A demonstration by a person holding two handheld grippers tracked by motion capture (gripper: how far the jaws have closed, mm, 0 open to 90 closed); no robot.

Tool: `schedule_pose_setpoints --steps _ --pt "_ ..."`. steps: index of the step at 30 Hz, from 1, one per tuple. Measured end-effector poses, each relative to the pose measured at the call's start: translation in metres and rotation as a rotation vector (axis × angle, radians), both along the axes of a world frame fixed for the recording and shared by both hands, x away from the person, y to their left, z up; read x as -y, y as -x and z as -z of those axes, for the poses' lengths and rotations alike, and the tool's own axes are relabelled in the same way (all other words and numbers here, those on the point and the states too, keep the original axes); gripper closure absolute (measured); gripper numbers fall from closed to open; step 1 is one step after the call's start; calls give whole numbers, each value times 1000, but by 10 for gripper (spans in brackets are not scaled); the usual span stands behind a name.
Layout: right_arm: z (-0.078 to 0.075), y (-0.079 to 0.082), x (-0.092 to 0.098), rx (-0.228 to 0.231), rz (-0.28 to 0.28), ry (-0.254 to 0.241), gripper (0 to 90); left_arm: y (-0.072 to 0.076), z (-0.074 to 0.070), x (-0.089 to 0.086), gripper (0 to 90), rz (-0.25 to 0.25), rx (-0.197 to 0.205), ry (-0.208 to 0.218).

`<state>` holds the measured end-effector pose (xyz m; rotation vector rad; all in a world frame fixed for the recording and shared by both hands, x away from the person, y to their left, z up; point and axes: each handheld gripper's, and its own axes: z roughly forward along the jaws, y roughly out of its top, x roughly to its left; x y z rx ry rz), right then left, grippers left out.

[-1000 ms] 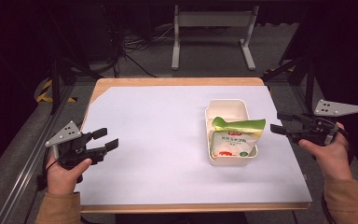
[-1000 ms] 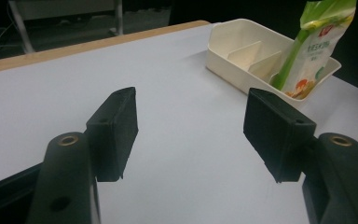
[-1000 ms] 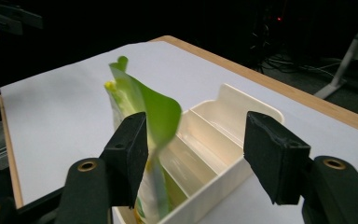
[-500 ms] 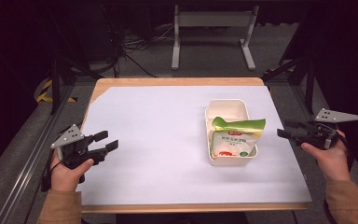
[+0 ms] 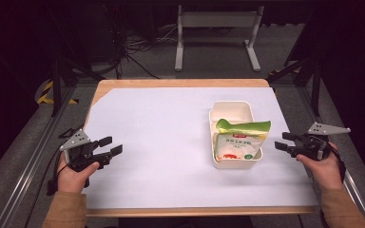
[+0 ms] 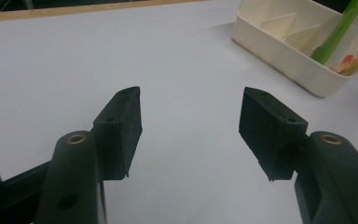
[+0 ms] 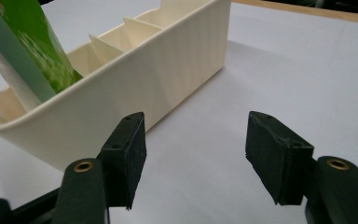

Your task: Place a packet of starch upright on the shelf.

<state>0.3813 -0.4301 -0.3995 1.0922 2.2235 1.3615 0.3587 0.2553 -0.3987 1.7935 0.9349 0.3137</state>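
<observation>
Both grippers had sunk toward the table over the preceding second, the right one more markedly. In the high view the right gripper (image 5: 289, 143), earlier held level with the far half of the cream tray (image 5: 233, 108), now sat lower and nearer the person, just beside the tray's near right corner. The left gripper (image 5: 110, 146) had dropped a little at the left side of the white sheet (image 5: 161, 133), well apart from the tray.

The left jaws had closed slightly within that second and then held; in the left gripper view they stood apart with only bare sheet between them. The right jaws were likewise spread, with nothing between them; in the right gripper view the tray's ribbed side wall (image 7: 135, 84) rose just ahead of and to the left of them, not touched.

The snack bag (image 5: 238, 141), white with a green top, stood tilted in the near compartment of the tray, its top above the rim. The tray's dividers (image 7: 109, 44) farther along had empty slots between them.

Neither gripper held anything. Judged from this lowering beside the tray, the right gripper was being brought into position to take the tray wall or the bag; the grasp itself was not yet begun.
</observation>
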Motion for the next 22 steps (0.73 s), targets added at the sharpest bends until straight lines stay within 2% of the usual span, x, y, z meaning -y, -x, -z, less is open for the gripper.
schedule_pose_setpoints --steps 7,11,13,15,18,22 --pt "25 1 -9 -17 7 12 384 -5 9 2 388 -11 -17 -21" --pt "39 2 -17 -55 3 12 377 -8 12 5 374 -17 -32 -28" --pt "39 2 -20 -43 2 42 378 -9 13 5 368 -19 -36 -24" --pt "39 3 -22 -45 2 19 378 -11 14 6 368 -25 -44 -22" --pt "39 4 -23 -43 4 30 378 -12 16 7 368 -32 -57 -31" --pt "39 5 -23 -42 10 21 377 -14 17 9 362 -38 -65 -49"
